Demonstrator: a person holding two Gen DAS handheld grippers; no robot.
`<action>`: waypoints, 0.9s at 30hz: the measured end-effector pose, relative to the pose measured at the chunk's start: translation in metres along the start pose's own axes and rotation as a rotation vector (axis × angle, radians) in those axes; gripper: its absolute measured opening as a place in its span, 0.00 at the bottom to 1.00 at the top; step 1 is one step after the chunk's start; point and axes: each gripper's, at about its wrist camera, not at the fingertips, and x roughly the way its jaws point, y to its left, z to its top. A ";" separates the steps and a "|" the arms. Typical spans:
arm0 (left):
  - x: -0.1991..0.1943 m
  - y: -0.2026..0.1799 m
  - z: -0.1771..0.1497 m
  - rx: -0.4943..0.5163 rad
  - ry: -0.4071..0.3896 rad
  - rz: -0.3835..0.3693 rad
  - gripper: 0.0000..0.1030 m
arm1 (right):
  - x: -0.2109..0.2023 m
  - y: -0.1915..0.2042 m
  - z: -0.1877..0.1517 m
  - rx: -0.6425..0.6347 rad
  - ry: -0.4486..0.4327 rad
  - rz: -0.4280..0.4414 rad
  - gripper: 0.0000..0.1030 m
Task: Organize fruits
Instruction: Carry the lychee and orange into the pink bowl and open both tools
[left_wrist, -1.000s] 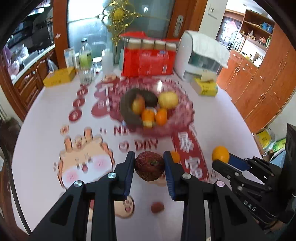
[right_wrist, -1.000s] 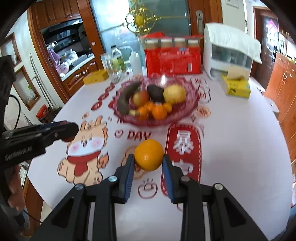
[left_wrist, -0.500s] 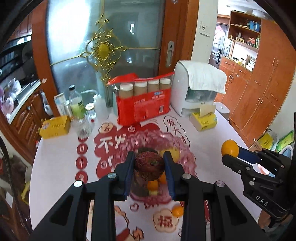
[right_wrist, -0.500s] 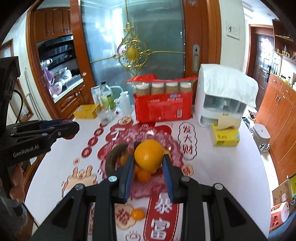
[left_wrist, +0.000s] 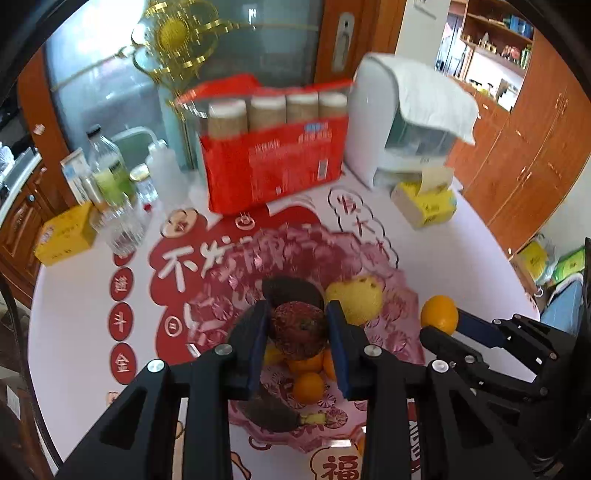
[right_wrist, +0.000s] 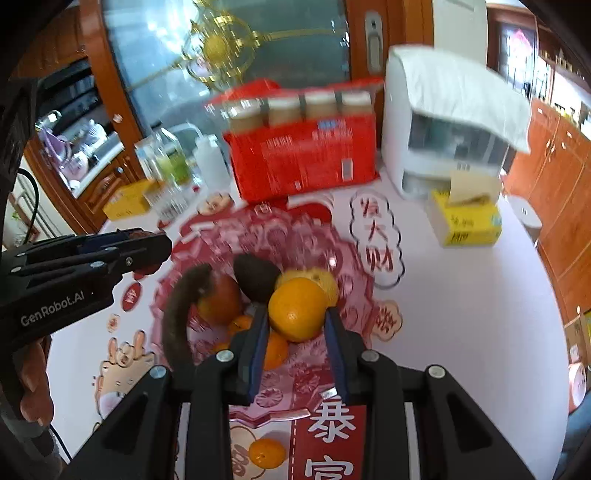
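Left gripper (left_wrist: 297, 328) clenching a dark red apple (left_wrist: 297, 328) and right gripper (right_wrist: 295, 325) an orange (right_wrist: 297, 308) hover above the pink glass fruit bowl (right_wrist: 343, 295), where either release risks fruit rolling off the crowded pile beneath.

bright daylight through glass door (right_wrist: 229, 74), motion blur across background, heavy fisheye edge distortion, dark corners

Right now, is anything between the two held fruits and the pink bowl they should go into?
Nothing visible blocks either. The left gripper holds the dark red fruit and the right gripper holds the orange, both over the pink bowl. The bowl already has fruit, so space is tight.
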 end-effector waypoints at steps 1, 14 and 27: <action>0.006 -0.001 -0.001 0.003 0.008 0.000 0.29 | 0.008 -0.001 -0.003 0.008 0.015 0.000 0.30; 0.062 -0.004 -0.015 0.027 0.097 0.024 0.29 | 0.066 -0.010 -0.025 0.041 0.134 -0.007 0.31; 0.044 0.007 -0.019 -0.051 0.067 0.052 0.81 | 0.064 -0.005 -0.033 0.047 0.125 0.051 0.49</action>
